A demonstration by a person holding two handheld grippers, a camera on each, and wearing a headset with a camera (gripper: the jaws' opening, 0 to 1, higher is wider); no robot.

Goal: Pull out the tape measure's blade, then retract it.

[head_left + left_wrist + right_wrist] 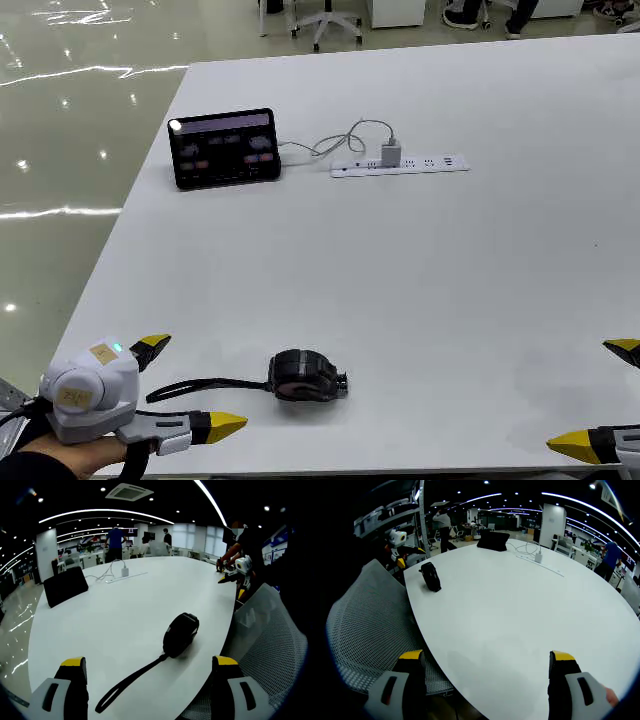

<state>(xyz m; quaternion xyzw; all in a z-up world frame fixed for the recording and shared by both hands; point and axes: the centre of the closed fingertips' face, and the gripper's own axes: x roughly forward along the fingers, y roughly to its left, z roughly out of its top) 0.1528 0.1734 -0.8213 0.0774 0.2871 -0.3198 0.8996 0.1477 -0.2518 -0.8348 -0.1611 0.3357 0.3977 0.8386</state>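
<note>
- The tape measure (303,376) lies at 6 o'clock in the head view, close to the table's (420,260) near edge, so a clumsy nudge could probably push it off.
- The left gripper (193,383), at 8 o'clock, has its jaws wide apart. The strap (195,388) trails between them, so closing now would likely pinch the strap, not the case.
- The right gripper (595,395), at 4 o'clock, is also spread wide, holds nothing and is well apart from the case.
- The case is black, rounded and seemingly rubbery. The tabletop is white, smooth and faintly glossy, so a one-sided pull may drag the case.
- The strap is a thin, limp black loop.
</note>
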